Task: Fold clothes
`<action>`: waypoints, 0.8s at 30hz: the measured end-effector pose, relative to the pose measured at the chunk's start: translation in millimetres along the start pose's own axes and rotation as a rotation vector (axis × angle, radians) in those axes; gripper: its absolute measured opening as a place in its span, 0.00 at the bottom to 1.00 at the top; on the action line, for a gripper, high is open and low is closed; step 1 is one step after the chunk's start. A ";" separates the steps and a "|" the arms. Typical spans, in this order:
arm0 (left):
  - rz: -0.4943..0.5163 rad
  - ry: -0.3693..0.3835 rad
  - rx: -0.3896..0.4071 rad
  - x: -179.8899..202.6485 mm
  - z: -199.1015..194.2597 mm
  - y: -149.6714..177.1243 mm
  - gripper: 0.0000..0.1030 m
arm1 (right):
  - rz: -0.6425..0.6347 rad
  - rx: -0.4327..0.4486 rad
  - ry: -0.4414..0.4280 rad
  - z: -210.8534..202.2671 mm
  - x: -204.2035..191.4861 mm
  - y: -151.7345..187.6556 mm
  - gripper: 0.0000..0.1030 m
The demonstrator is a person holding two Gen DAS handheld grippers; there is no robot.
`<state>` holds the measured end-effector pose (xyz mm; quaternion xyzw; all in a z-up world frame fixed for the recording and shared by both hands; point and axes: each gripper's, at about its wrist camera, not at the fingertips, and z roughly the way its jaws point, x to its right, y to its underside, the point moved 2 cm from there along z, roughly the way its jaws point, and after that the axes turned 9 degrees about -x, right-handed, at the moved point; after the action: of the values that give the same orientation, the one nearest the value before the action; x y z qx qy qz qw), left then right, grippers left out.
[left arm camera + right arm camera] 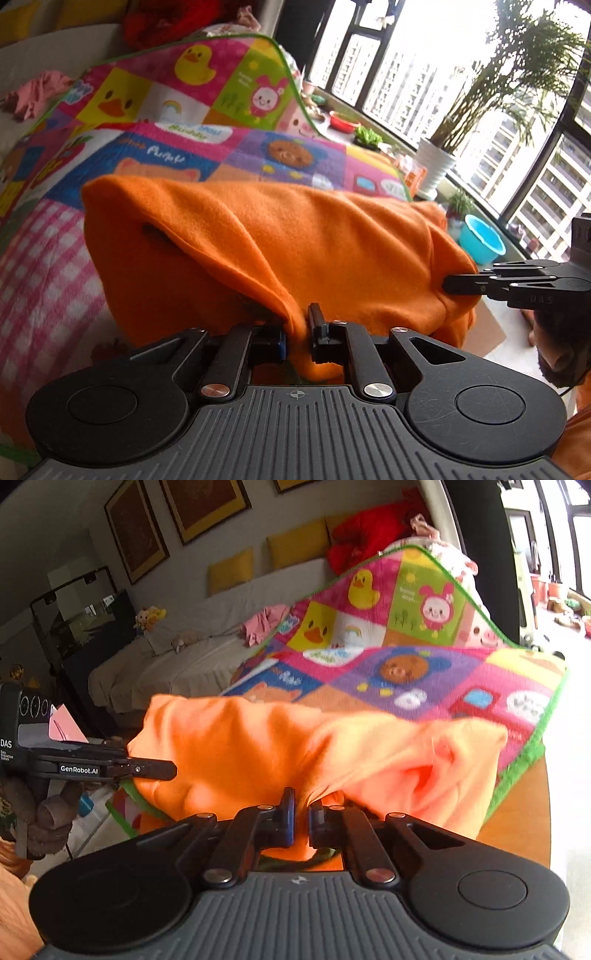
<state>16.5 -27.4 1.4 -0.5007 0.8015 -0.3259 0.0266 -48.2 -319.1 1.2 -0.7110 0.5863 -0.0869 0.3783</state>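
An orange fleece garment (295, 240) hangs stretched between my two grippers above a colourful patchwork blanket (229, 151). In the left wrist view my left gripper (298, 325) is shut on a bunched fold of its near edge. My right gripper (448, 286) comes in from the right and pinches the garment's other end. In the right wrist view my right gripper (300, 808) is shut on the orange garment (258, 746). There my left gripper (171, 770) clamps the garment's left corner, with a gloved hand (48, 823) below it.
A pink checked cloth (44, 280) lies left of the blanket. Behind it is a white sofa (192, 664) with yellow cushions, red clothing (365, 535) and a pink garment (266, 622). By the windows stand a white plant pot (436, 166) and a blue basin (480, 240).
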 end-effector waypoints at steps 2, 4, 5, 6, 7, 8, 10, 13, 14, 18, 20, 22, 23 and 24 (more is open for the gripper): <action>-0.004 -0.009 -0.045 -2.8 8.7 8.9 0.22 | -0.015 -0.049 0.033 13.4 -0.2 15.0 0.06; -0.014 -0.015 -0.061 -5.4 10.7 14.8 0.27 | -0.042 -0.081 0.067 24.2 -2.0 27.3 0.06; -0.017 -0.010 -0.057 -6.4 7.9 15.7 0.29 | -0.058 -0.081 0.077 26.2 -3.5 29.0 0.07; -0.023 0.000 -0.047 -7.3 2.5 16.1 0.35 | -0.072 -0.080 0.084 27.7 -4.8 29.7 0.07; -0.030 0.012 -0.036 -8.1 -4.0 16.3 0.39 | -0.086 -0.079 0.091 29.2 -6.1 30.4 0.07; -0.040 0.019 -0.021 -8.9 -11.3 15.9 0.49 | -0.094 -0.080 0.094 30.9 -6.4 31.0 0.07; -0.058 0.008 0.005 -11.3 -23.8 15.7 0.58 | -0.103 -0.080 0.093 34.3 -5.5 31.7 0.07; -0.112 -0.038 0.018 -18.0 -33.4 16.0 0.74 | -0.113 -0.073 0.095 35.9 -5.8 31.7 0.07; -0.137 -0.056 0.015 -21.7 -33.4 15.8 0.78 | -0.116 -0.071 0.096 36.0 -6.6 31.9 0.07; -0.232 -0.104 -0.027 -40.5 -18.1 14.6 0.84 | -0.142 -0.060 0.111 36.1 -10.5 34.9 0.10; -0.250 -0.098 -0.047 -46.3 -6.5 13.5 0.85 | -0.161 -0.053 0.124 36.1 -13.2 36.1 0.10; -0.257 -0.085 -0.065 -48.1 4.0 12.5 0.85 | -0.171 -0.047 0.131 35.6 -14.2 36.6 0.11; -0.250 -0.081 -0.068 -46.6 7.2 12.1 0.83 | -0.170 -0.045 0.132 35.0 -14.2 37.1 0.11; -0.237 -0.080 -0.068 -44.2 9.7 11.6 0.81 | -0.166 -0.042 0.131 33.1 -13.5 36.6 0.12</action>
<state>33.0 7.4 -25.2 -0.6050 0.7457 -0.2792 0.0030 -61.5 -293.4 -41.0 -0.7576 0.5508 -0.1519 0.3155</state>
